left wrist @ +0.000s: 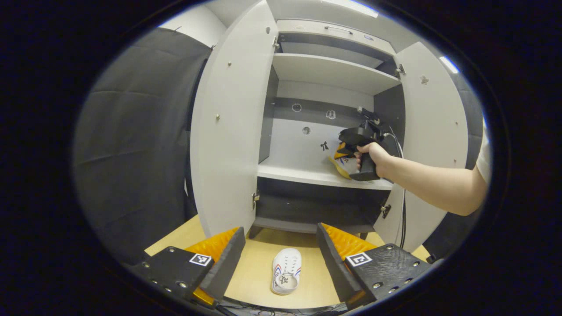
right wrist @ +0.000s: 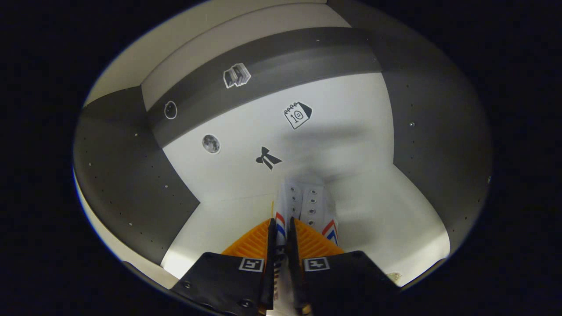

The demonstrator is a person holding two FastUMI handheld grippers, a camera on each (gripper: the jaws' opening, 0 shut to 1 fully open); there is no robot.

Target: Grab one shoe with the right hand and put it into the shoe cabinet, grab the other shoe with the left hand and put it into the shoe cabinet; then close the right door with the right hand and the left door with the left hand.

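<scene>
While the right gripper (right wrist: 281, 245) pinched one shoe (right wrist: 305, 202) over the shelf (right wrist: 373, 210), the wide-open left gripper (left wrist: 281, 259) had the other shoe (left wrist: 286, 271) just ahead, lengthwise between its fingers.

A calendar sticker (right wrist: 297, 115) on the cabinet's back panel (right wrist: 333, 145), above and ahead of the right gripper (right wrist: 281, 245), bears the number 10. Nothing else can be read.
</scene>
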